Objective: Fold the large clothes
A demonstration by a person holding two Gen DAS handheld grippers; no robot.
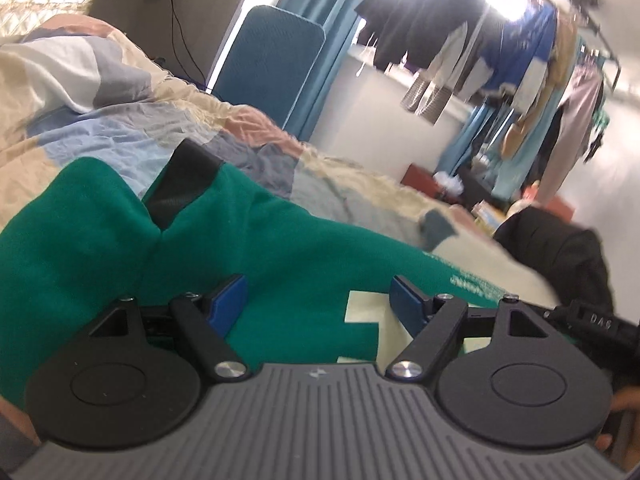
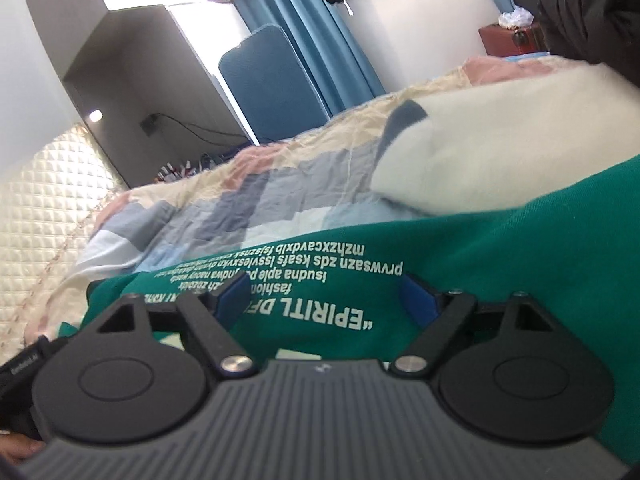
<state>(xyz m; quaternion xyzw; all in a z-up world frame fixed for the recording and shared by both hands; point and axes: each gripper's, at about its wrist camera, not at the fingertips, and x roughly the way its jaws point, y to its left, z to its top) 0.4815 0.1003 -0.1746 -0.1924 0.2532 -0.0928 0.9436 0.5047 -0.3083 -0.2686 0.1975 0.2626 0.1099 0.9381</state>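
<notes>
Quilt point(image 1: 120, 92) under green sweatshirt point(image 1: 260, 248)

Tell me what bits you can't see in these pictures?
- Green garment: the left wrist view's edge and the left gripper cut it off.
- White print: the right gripper covers some letters.
- Hanging clothes: blurred.

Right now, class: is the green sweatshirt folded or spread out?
Cannot tell for sure. The green sweatshirt lies rumpled on the patchwork quilt, printed side up, but its full outline is cut off in both views.
</notes>
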